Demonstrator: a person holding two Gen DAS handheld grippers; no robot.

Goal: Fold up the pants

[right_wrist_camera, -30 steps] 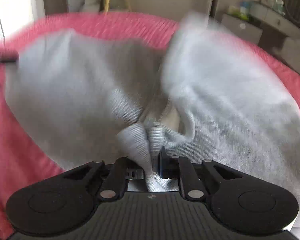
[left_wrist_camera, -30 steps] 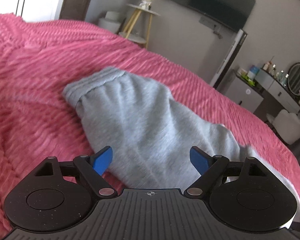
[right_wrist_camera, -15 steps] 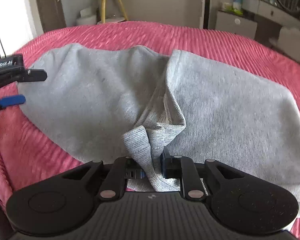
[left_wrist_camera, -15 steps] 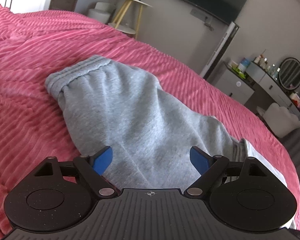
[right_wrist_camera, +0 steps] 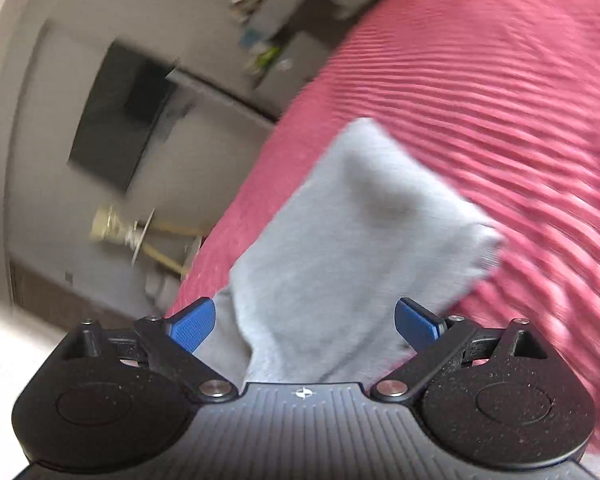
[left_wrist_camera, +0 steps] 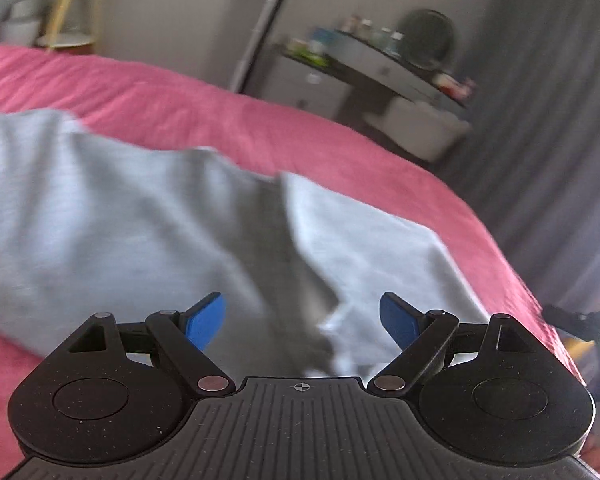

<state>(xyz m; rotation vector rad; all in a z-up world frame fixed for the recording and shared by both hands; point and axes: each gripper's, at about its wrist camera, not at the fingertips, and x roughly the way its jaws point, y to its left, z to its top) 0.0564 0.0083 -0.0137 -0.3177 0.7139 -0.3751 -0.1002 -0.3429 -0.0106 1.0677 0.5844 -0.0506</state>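
Grey sweatpants (left_wrist_camera: 120,220) lie folded over on a pink ribbed bedspread (left_wrist_camera: 260,136). In the left wrist view a dark crease runs down the middle of the cloth. My left gripper (left_wrist_camera: 302,320) is open and empty, hovering just above the near part of the pants. In the right wrist view the pants (right_wrist_camera: 352,240) appear as a grey folded slab on the bedspread (right_wrist_camera: 500,100). My right gripper (right_wrist_camera: 304,326) is open, its blue pads either side of the cloth's near end, holding nothing. Both views are blurred by motion.
A dressing table with bottles and a round mirror (left_wrist_camera: 428,40) stands beyond the bed. Dark curtains (left_wrist_camera: 560,160) hang at the right. A wall TV (right_wrist_camera: 124,112) and a small wooden side table (right_wrist_camera: 148,236) show in the tilted right wrist view.
My right gripper has opened and let go of the pant cuff it held, then swung and tilted away. My left gripper has swept right across the pants, still open.
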